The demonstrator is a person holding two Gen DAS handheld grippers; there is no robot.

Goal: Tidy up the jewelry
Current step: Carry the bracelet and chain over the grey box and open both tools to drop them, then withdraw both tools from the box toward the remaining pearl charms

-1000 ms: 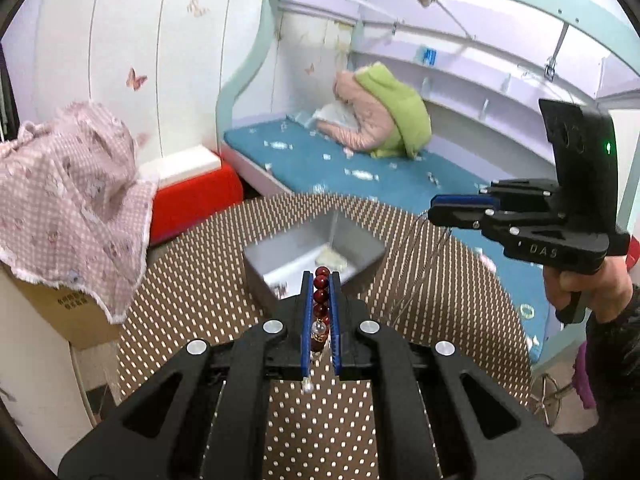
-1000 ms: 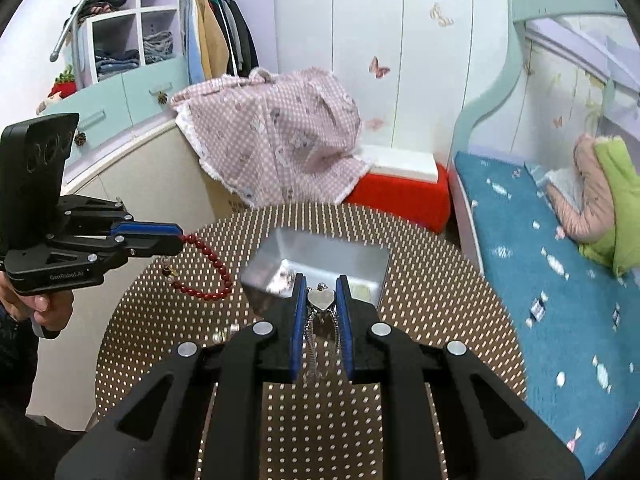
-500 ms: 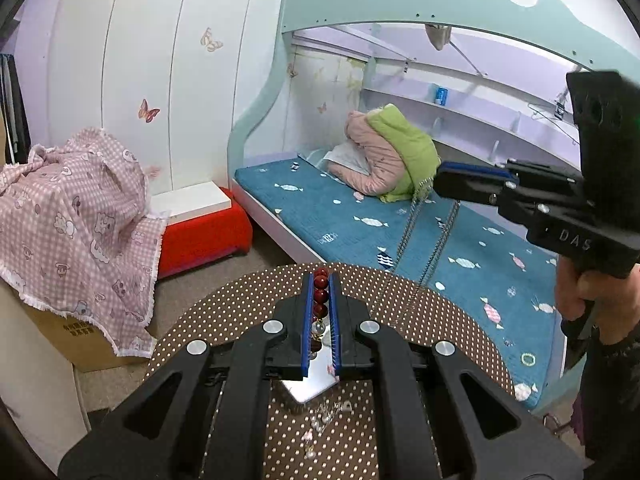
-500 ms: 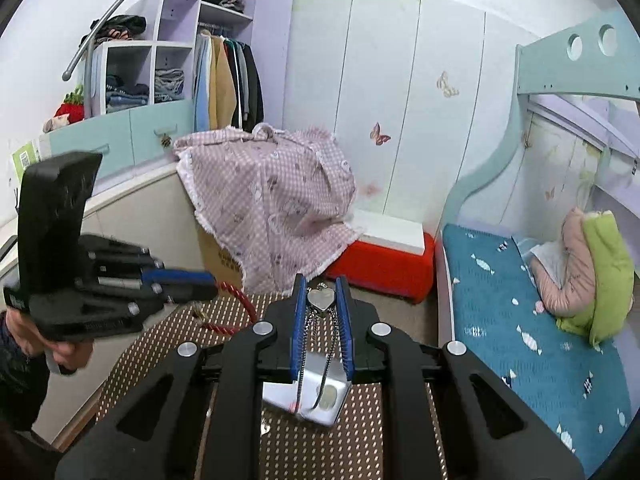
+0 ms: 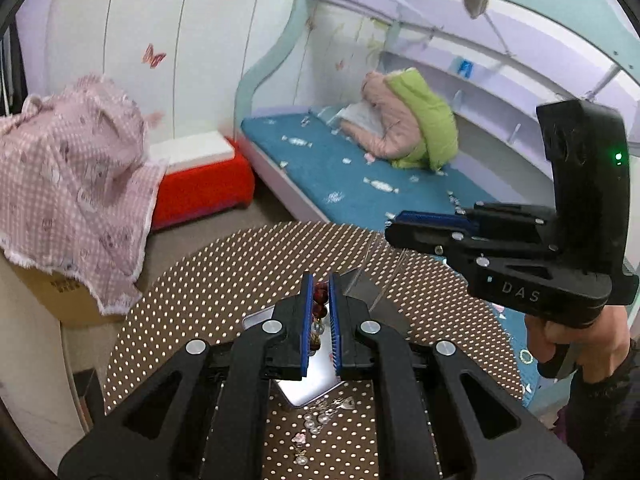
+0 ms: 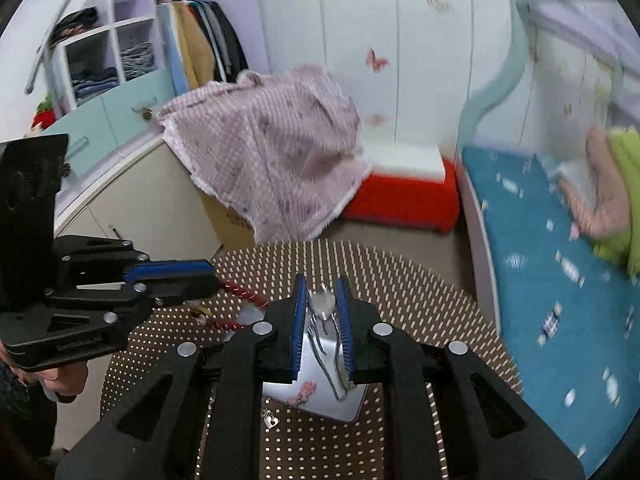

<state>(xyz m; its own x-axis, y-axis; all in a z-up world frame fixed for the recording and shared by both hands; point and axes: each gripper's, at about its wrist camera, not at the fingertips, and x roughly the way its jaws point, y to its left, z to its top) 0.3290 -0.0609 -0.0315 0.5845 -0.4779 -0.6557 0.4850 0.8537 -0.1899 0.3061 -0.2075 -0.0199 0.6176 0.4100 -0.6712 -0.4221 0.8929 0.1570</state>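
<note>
My left gripper [image 5: 321,280] is shut on a dark red bead bracelet [image 5: 320,304] and holds it above the silver tray [image 5: 308,384]; the bracelet also hangs from it in the right wrist view [image 6: 240,308]. My right gripper [image 6: 322,284] is shut on a silver chain necklace with a heart pendant [image 6: 323,304]; its chain hangs down into the tray [image 6: 352,404]. The right gripper shows at the right in the left wrist view [image 5: 394,224], with the thin chain [image 5: 368,272] trailing below. Both grippers hover over the tray on the round dotted table [image 5: 240,272].
Loose small jewelry pieces [image 5: 320,420] lie on the table in front of the tray, and a small heart charm [image 6: 272,421] too. A pink ornament [image 6: 304,391] lies in the tray. A pink checked cloth [image 6: 272,152], a red box [image 6: 400,196] and a blue bed [image 5: 360,176] stand beyond the table.
Both grippers rose high above the table half a second ago and have now come back down over the tray, each still holding its piece. The chain now dips into the tray.
</note>
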